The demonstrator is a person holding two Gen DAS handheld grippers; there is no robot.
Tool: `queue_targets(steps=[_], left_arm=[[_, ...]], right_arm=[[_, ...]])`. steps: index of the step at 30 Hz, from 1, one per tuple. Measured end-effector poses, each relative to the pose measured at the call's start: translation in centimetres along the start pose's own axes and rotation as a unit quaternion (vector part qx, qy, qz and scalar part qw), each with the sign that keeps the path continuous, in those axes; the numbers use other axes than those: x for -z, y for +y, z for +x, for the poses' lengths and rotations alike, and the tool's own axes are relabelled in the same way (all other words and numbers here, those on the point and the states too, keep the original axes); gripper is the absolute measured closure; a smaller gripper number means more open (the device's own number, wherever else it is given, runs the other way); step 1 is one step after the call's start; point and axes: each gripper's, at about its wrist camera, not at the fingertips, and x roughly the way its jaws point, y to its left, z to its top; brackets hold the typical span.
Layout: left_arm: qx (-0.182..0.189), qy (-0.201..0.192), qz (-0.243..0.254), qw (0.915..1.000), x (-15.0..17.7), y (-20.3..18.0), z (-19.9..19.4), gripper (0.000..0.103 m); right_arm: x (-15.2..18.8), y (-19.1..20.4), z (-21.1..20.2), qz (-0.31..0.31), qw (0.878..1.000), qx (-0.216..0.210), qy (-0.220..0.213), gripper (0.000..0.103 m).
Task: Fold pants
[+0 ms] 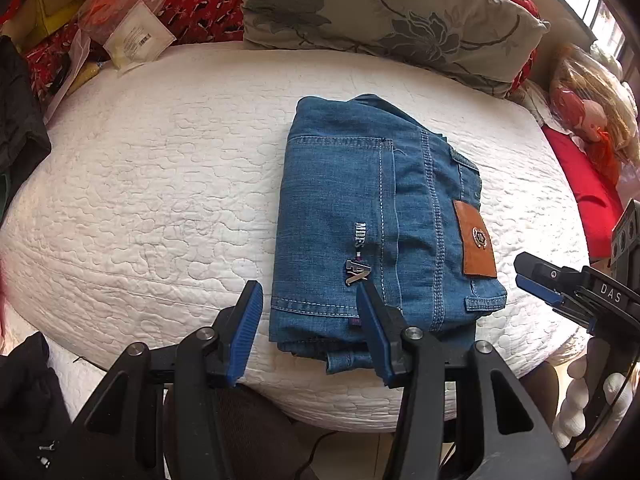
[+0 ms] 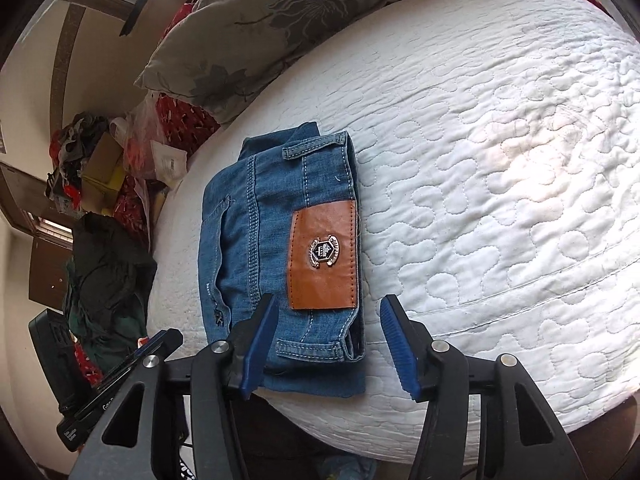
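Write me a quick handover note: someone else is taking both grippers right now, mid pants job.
Left gripper: open, empty, at the near edge of the jeans.
Right gripper: open, empty, hovering at the waistband end near the leather patch.
Jeans: lying in a compact folded stack on the white quilt, back pocket and patch facing up, pillow behind.
Done: the folds look complete.
Left: a layer sticks out at the near bottom edge; perhaps tuck or square it, then back both grippers away.

Sunlit quilted bed (image 1: 160,184), floral pillow (image 1: 380,12)
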Motion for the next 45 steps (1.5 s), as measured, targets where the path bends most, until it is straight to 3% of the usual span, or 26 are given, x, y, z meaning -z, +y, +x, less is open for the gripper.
queue_targets(steps=[4,7,11,16,23,27,31,33,35,37,42,45], left_arm=[[-0.016,0.012,-0.017,0.9997,0.0,0.4,0.5,0.054],[0.013,0.041,-0.035,0.9985,-0.5,1.7,1.6,0.054],[0.016,0.025,-0.083,0.9961,-1.8,4.8,1.8,0.054],[0.051,0.052,-0.121,0.9899,-4.2,7.6,3.7,0.054],[0.099,0.096,-0.118,0.9834,-6.4,5.7,7.2,0.054],[0.142,0.120,-0.142,0.9723,-6.9,5.0,9.5,0.054],[0.168,0.135,-0.160,0.9633,-6.9,4.6,10.8,0.040],[0.174,0.136,-0.160,0.9622,-7.0,4.3,11.0,0.034],[0.174,0.138,-0.161,0.9617,-7.0,4.1,11.2,0.034],[0.176,0.133,-0.162,0.9617,-7.0,4.2,10.9,0.036],[0.172,0.119,-0.149,0.9665,-6.9,4.5,10.1,0.054],[0.184,0.104,-0.162,0.9639,-7.8,5.8,9.3,0.061]], right_arm=[[-0.1,0.1,0.5,0.004,1.000,0.003,0.005,0.047],[-0.2,-0.1,0.8,0.005,1.000,0.004,0.006,0.047],[-0.7,-0.4,1.2,0.008,1.000,0.004,0.011,0.047],[-1.9,-1.1,2.4,0.022,1.000,-0.001,0.013,0.039],[-3.9,-1.5,5.4,0.041,0.999,-0.011,0.016,0.038],[-4.2,-1.1,7.1,0.028,0.999,-0.022,0.018,0.033],[-3.7,0.6,8.3,0.001,0.995,-0.087,0.045,0.032],[-3.3,1.3,8.7,-0.023,0.996,-0.071,0.041,0.032],[-3.2,1.2,8.8,-0.023,0.997,-0.061,0.032,0.036],[-3.3,0.9,8.5,-0.016,0.999,-0.041,0.023,0.058],[-3.7,3.1,8.3,-0.050,0.998,-0.016,0.022,0.073],[-4.7,5.7,8.5,-0.076,0.997,-0.016,0.015,0.074]])
